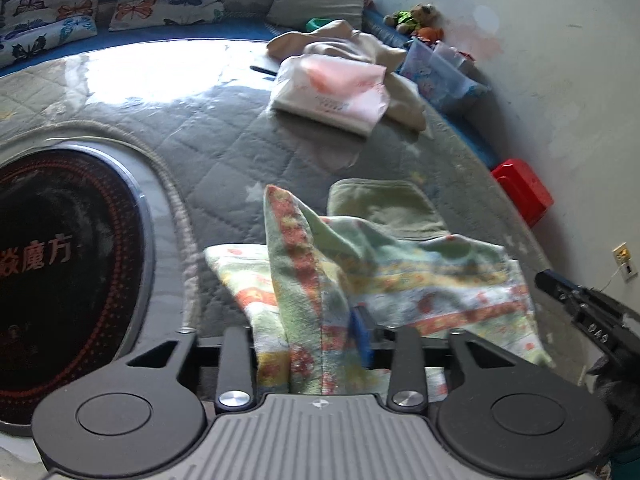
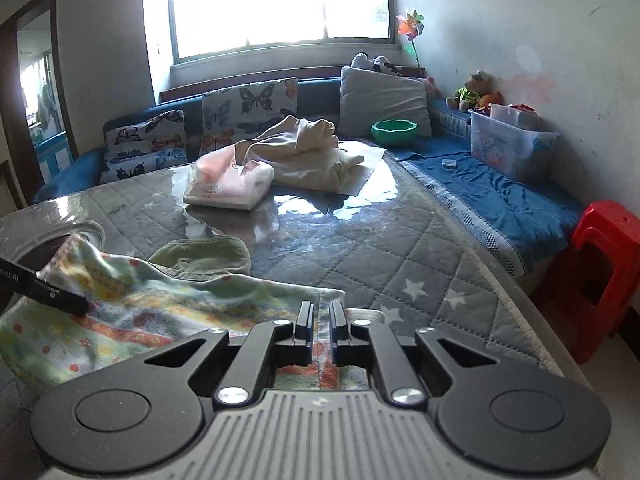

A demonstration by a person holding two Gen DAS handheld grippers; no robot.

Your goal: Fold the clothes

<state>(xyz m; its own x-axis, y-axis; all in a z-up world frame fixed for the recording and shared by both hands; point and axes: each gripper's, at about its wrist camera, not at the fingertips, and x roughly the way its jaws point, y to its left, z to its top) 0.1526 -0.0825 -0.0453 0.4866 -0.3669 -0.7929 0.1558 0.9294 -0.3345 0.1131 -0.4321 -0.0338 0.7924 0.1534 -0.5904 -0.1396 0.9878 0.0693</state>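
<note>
At the far right of the quilted table (image 2: 400, 248), near the wall, stands a clear plastic box (image 2: 512, 148) with cartoon pictures; inside are smaller boxes and some red things, too small to tell. A green bowl (image 2: 394, 132) sits before the grey cushion (image 2: 380, 100); I cannot see what is in it. A cream cloth pile (image 2: 312, 152) lies beside a folded pink-white cloth (image 2: 228, 188).

The patterned towel (image 1: 400, 280) lies at the near edge of the table, on top of an olive green cloth (image 2: 204, 258). The left gripper (image 1: 332, 344) is clenched on a raised fold of the towel, which stands up between its fingers. The right gripper (image 2: 320, 320) has its fingers almost together, with the towel's right edge running between them; it seems to pinch this edge.
</note>
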